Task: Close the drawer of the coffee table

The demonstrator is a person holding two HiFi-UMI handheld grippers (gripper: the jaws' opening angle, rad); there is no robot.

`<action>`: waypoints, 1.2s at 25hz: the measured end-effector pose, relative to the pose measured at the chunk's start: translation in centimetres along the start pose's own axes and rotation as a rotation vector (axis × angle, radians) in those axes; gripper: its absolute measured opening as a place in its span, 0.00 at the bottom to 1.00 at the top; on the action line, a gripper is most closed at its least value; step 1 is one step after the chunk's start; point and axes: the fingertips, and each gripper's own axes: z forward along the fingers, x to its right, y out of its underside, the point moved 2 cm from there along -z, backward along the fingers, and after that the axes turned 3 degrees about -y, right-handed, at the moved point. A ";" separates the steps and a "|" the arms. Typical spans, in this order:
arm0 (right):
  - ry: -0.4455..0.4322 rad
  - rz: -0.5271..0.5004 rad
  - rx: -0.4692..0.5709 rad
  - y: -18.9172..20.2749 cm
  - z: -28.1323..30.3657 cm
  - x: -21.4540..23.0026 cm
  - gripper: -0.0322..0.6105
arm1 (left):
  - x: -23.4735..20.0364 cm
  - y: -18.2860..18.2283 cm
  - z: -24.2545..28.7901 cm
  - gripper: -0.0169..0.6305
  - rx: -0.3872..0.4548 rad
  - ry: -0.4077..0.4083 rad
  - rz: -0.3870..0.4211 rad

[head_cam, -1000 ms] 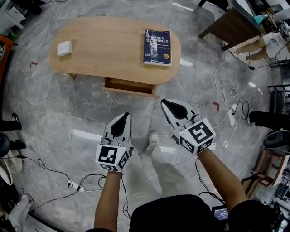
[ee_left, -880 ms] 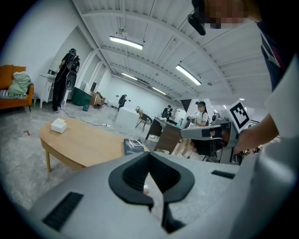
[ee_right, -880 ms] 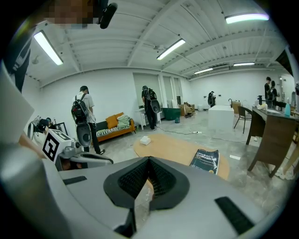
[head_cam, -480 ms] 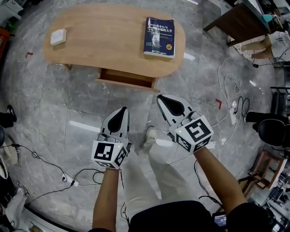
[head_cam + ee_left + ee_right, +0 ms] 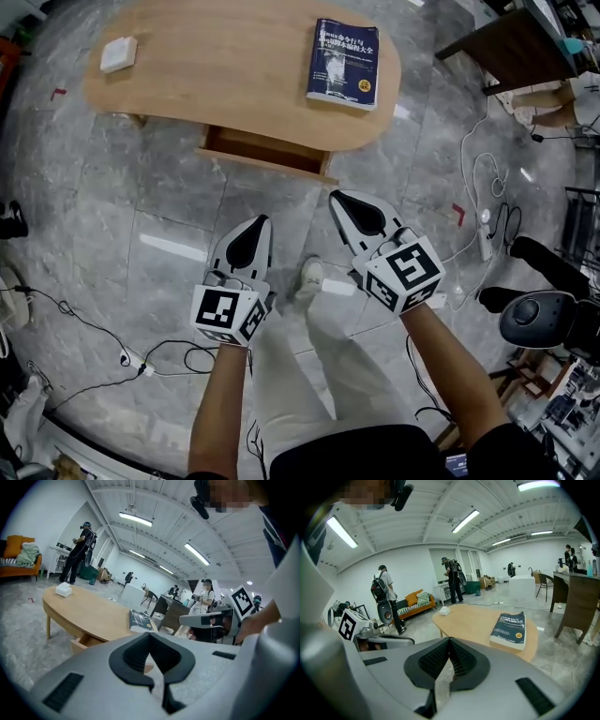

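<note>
Ahead, open drawer (image 5: pixel 267 150), well apart from both grippers' fingers (image 5: pixel 247 247).

Cut off at head view's top edge: far rim of coffee table (image 5: pixel 225 84) | mostly hidden under tabletop: inside of drawer (image 5: pixel 267 155) | too small to read in head view: cover print on book (image 5: pixel 344 75)

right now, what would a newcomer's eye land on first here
The oval light wooden coffee table at the top of the head view, its drawer pulled open on the near side, a dark blue book on its right end. The left tool and right tool hang over the grey stone floor, both shut and empty.
</note>
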 end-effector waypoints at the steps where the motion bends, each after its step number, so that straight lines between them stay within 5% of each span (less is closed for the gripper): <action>1: -0.002 0.002 -0.003 0.3 0.1 0.1 0.07 | 0.0 0.3 0.1 0.03 -0.003 -0.001 -0.001; 30: -0.010 0.057 -0.050 7.9 4.7 2.8 0.07 | -4.8 8.7 4.0 0.03 -0.054 -0.069 -0.092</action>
